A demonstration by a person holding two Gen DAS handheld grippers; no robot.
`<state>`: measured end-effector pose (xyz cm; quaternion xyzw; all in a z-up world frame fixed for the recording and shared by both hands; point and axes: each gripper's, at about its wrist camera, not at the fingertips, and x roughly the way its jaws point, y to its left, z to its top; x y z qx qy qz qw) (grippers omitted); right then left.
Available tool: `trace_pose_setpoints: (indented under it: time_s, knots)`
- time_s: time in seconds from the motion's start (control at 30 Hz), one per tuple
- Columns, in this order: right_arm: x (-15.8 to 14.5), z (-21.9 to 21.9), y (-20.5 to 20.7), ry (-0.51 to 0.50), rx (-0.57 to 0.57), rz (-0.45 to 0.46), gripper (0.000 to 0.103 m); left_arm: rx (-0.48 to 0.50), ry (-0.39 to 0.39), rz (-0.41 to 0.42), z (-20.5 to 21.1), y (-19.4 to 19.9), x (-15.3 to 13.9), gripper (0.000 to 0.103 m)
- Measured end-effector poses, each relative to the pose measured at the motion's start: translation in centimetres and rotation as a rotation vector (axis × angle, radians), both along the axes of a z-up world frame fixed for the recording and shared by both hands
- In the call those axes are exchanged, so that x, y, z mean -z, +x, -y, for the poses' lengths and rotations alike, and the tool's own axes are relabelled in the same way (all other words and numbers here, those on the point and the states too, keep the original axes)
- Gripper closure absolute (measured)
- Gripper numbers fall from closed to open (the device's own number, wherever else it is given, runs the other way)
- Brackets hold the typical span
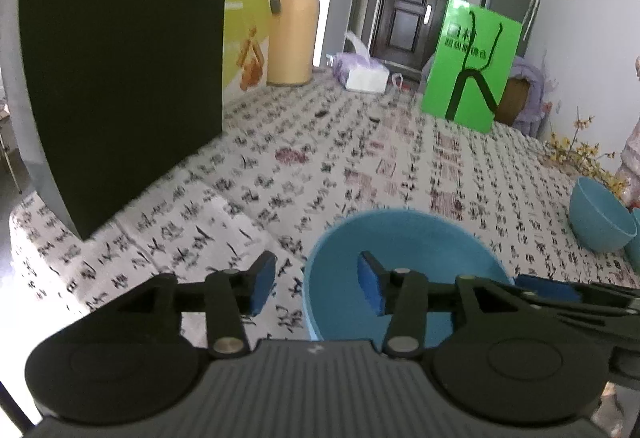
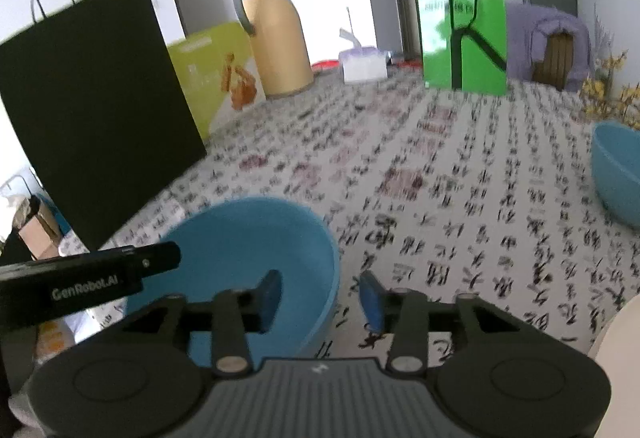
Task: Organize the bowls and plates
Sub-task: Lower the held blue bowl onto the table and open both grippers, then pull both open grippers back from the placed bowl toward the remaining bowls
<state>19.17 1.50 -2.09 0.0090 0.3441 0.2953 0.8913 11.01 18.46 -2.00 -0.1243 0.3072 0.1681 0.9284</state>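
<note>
Calligraphy-print cloth covers the counter (image 1: 400, 158), with a blue bowl (image 1: 404, 270) at six o'clock and a second bowl (image 1: 600, 218) at three o'clock. Left tool (image 1: 316, 284) and right tool (image 2: 320, 296) are both spread, each straddling an opposite rim of the near bowl without pinching it. For nesting, that bowl is best gripped squarely on its rim and lowered level into the other.

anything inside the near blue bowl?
The near blue bowl looks empty: only bare blue interior shows. The right gripper and left gripper straddle its rim, jaws open, hiding part of its floor.
</note>
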Motion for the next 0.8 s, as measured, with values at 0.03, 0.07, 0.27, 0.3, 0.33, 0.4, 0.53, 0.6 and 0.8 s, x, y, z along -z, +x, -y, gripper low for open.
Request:
trace_pose_setpoints:
  time_s: [0.03,0.07,0.27,0.3,0.33,0.4,0.53,0.6,0.8]
  knots:
    - [-0.3,0.4,-0.1,0.006,0.005,0.013,0.049,0.001,-0.002,0.009,0.0,-0.2,-0.2,0.049]
    - [-0.5,0.9,-0.2,0.015,0.011,0.026,0.045,-0.001,-0.001,0.018,0.0,-0.4,-0.5,0.044]
    - [-1.7,3.7,-0.8,0.080,0.030,0.101,0.010,-0.002,0.073,0.109,1.3,-1.8,-2.2,0.008]
    - [-1.8,4.2,-0.9,0.087,0.034,0.115,0.004,0.002,0.078,0.129,1.5,-2.1,-2.5,0.001]
    - [-1.9,4.7,-1.0,0.091,0.039,0.124,0.000,0.001,0.080,0.157,1.8,-2.5,-2.8,0.000]
    - [-2.2,5.7,-1.2,0.101,0.049,0.145,0.000,0.008,0.092,0.202,2.5,-3.2,-3.4,0.000]
    - [-2.4,7.7,-1.7,0.115,0.073,0.166,0.000,0.020,0.148,0.257,4.2,-4.0,-4.2,0.000]
    - [-2.5,8.7,-1.7,0.123,0.085,0.165,0.000,0.034,0.164,0.274,5.0,-4.1,-4.3,0.000]
    - [-2.6,11.5,-2.0,0.121,0.128,0.193,0.000,0.064,0.154,0.298,6.7,-4.1,-4.3,0.000]
